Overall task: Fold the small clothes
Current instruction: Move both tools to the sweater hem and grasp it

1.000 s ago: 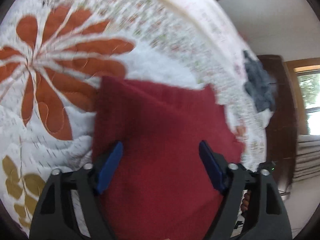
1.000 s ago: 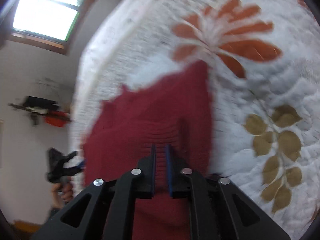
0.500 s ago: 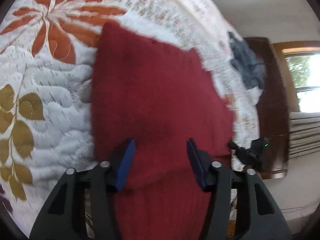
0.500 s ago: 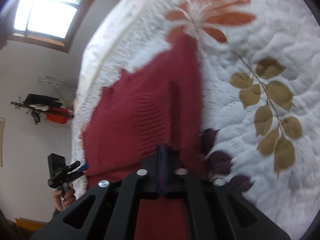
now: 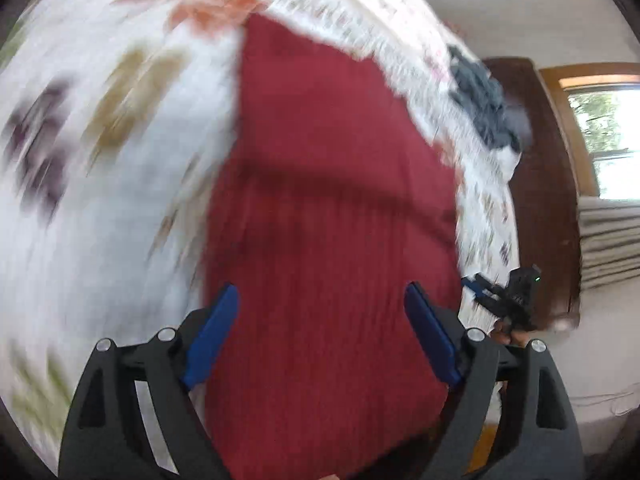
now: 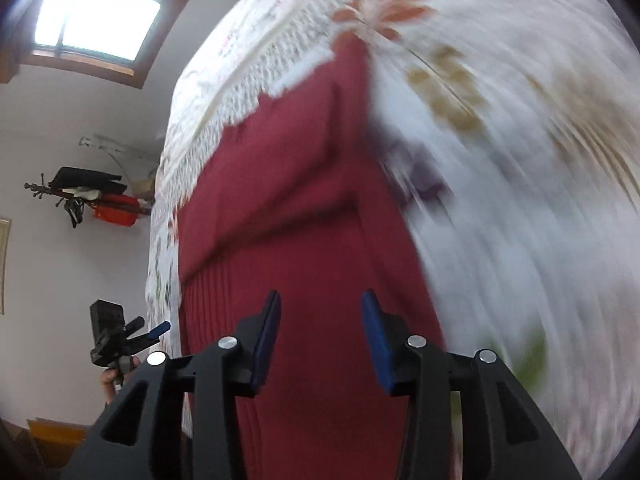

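A dark red knitted garment (image 5: 332,208) lies folded on a white floral quilt (image 5: 100,200), with a fold edge running across its middle. My left gripper (image 5: 320,300) hovers over its near part, open, blue pads wide apart and nothing between them. In the right wrist view the same red garment (image 6: 304,208) stretches away from me. My right gripper (image 6: 318,304) is open above its near ribbed end, gripping nothing. Each gripper shows small at the edge of the other's view: the right gripper (image 5: 500,292) and the left gripper (image 6: 132,332). Both views are motion-blurred.
A grey piece of clothing (image 5: 484,100) lies near the far edge of the quilt. A dark wooden cabinet (image 5: 536,184) and a window (image 5: 604,136) stand beyond the bed. On the other side are a wall rack with bags (image 6: 92,196) and a window (image 6: 100,12).
My right gripper was shut on the red garment and has let go and opened. My left gripper's pads have spread wider. Both grippers have pulled back toward the garment's near end.
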`<action>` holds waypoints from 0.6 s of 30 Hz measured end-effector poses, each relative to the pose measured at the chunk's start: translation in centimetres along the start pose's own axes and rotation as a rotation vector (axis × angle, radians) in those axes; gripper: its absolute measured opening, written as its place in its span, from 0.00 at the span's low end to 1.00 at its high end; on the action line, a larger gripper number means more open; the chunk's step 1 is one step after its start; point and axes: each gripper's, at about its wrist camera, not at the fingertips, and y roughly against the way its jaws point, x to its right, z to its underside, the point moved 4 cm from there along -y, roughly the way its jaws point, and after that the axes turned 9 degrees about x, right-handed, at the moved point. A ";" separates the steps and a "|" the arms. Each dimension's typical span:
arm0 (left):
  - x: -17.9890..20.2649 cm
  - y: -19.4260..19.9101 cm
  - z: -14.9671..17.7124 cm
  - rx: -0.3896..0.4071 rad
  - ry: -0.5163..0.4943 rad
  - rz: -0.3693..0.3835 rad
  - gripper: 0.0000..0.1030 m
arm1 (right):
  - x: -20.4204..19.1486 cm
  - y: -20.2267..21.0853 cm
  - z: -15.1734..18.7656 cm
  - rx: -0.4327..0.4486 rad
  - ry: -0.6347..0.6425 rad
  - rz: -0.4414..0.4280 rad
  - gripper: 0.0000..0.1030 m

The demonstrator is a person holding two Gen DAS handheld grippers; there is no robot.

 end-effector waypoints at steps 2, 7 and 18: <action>-2.1 1.4 4.8 -0.063 0.032 -0.034 0.82 | 1.5 2.6 3.2 -0.029 -0.015 0.019 0.43; -5.4 3.7 12.7 -0.130 0.108 -0.058 0.82 | 6.6 8.1 12.6 -0.112 -0.119 0.061 0.44; -6.7 4.1 19.9 -0.167 0.291 0.057 0.83 | 8.8 10.0 20.9 -0.151 -0.263 -0.002 0.44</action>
